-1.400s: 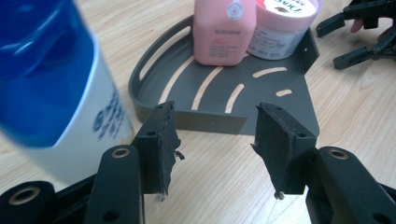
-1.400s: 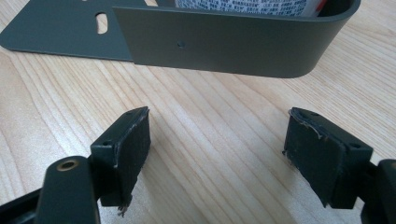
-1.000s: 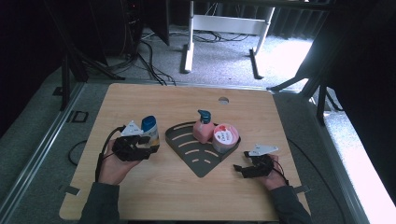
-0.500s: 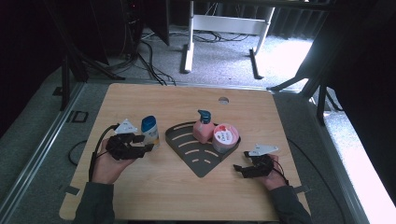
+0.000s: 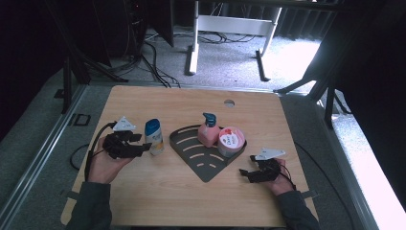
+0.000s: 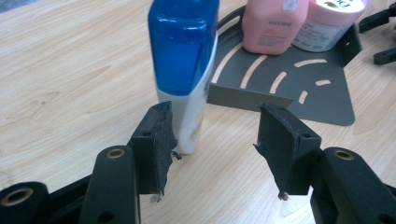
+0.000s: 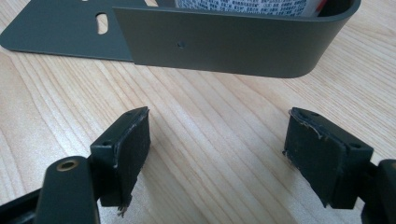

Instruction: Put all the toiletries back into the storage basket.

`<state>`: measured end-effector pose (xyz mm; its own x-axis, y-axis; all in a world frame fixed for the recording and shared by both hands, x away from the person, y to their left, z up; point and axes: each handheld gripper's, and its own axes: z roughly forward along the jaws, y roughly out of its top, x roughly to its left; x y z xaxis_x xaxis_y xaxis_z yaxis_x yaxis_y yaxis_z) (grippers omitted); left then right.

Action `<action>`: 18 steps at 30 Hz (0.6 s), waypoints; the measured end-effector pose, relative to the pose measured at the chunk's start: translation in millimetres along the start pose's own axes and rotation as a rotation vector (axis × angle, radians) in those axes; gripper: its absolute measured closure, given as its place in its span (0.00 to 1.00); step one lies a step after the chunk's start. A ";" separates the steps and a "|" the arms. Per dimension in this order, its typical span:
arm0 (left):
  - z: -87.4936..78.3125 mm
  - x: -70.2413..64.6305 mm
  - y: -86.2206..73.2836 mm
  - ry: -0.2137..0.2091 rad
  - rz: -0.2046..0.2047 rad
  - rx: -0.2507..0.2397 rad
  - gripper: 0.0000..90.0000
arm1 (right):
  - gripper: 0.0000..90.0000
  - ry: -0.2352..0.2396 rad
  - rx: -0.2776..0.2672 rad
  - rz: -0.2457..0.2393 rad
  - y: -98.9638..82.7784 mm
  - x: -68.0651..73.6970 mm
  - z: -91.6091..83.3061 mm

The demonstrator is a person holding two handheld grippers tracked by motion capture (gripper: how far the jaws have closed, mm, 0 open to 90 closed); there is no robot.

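Note:
A white bottle with a blue cap point(image 5: 154, 136) point(image 6: 187, 70) stands upright on the table, just left of a dark grey corner tray point(image 5: 201, 164) point(image 6: 322, 93). My left gripper point(image 5: 142, 144) point(image 6: 215, 140) is open and its jaws have just been opening. The bottle stands free just past the left pad, and nothing is pressed between the pads. In the tray's back corner stand a pink pump bottle point(image 5: 209, 132) point(image 6: 275, 23) and a pink round jar point(image 5: 231, 141) point(image 6: 327, 23). My right gripper point(image 5: 245, 173) point(image 7: 217, 144) rests open and empty on the table, facing the tray's wall point(image 7: 224, 42).
The wooden table point(image 5: 191, 201) has a small round hole point(image 5: 229, 102) near its far edge. Bare wood lies in front of the tray between the two hands. Beyond the table are floor cables and a white desk frame point(image 5: 230, 28).
My left gripper has let go of the bottle and drawn back to the left. The bottle stays standing by the tray. The right gripper has not moved.

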<state>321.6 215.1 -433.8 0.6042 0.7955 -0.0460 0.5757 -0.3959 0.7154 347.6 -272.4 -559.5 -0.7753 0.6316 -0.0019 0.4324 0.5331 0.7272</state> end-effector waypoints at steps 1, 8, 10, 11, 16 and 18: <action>0.4 0.8 1.0 0.003 -0.001 0.003 0.50 | 0.25 0.000 0.000 -0.001 0.0 0.0 0.1; 5.3 6.0 5.7 0.012 0.005 0.038 0.48 | 0.25 0.002 0.000 0.000 0.0 -0.3 -0.1; 7.3 6.8 7.1 0.012 0.007 0.047 0.48 | 0.25 0.002 0.000 0.000 0.0 -0.4 -0.2; 8.2 7.0 7.9 0.014 0.010 0.052 0.48 | 0.25 0.002 0.000 0.001 0.0 -0.4 -0.2; 10.9 7.4 11.6 0.021 0.021 0.071 0.47 | 0.25 0.001 -0.001 -0.001 0.0 -0.3 0.0; 12.3 7.7 12.8 0.022 0.025 0.078 0.47 | 0.25 0.000 0.000 -0.001 0.0 -0.1 0.0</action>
<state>340.4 210.5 -433.6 0.6074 0.7943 -0.0128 0.6021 -0.4499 0.6596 347.7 -272.5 -559.6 -0.7760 0.6308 -0.0024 0.4316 0.5337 0.7272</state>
